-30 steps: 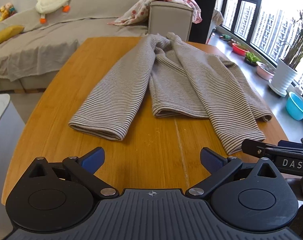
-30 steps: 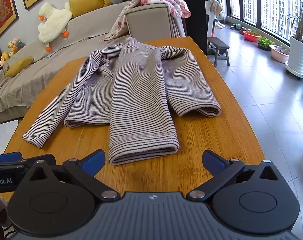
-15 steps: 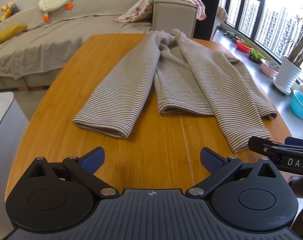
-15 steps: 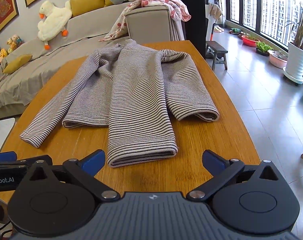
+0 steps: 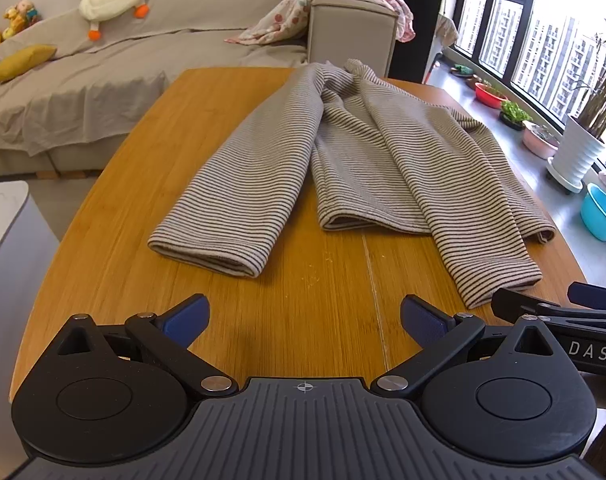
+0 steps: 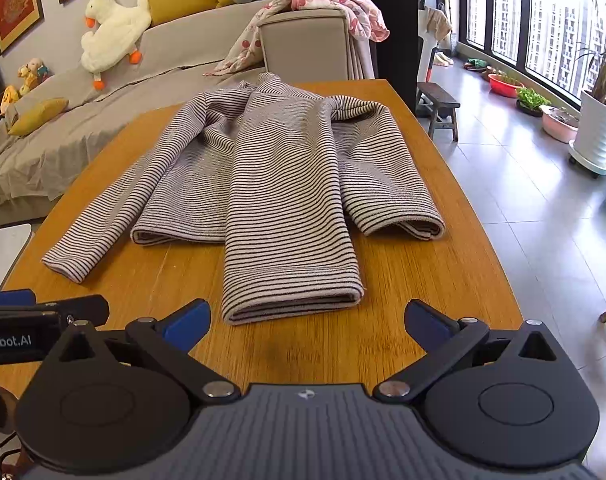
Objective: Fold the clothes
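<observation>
A striped long-sleeved top is being shown spread on the wooden table, its collar lying toward the far edge and its hems toward the near edge. One sleeve is lying stretched toward the table's near left corner. A long panel is lying over the middle of the garment, its hem close to the near edge. The other side is resting rolled toward the right edge. The cloth is rumpled near the collar.

The task is being judged as barely begun: the garment is laid out, perhaps with one side already turned in, though this cannot be told for certain. The loose sleeve is yet to be brought in, the creases are yet to be smoothed, and the lengthwise fold is yet to be made.

The left gripper is being held over the near edge with its jaws spread wide and nothing between them. The right gripper is likewise being held released, its blue pads apart and empty, just short of the middle panel's hem. Neither is touching the cloth.

Some writing is being shown. "DAS" is readable on the side of the right gripper's body as seen from the left wrist view. "Robot.AI" is readable on the left gripper's body in the right wrist view, its beginning being cut off by the frame. No label is being made out on the garment.
</observation>
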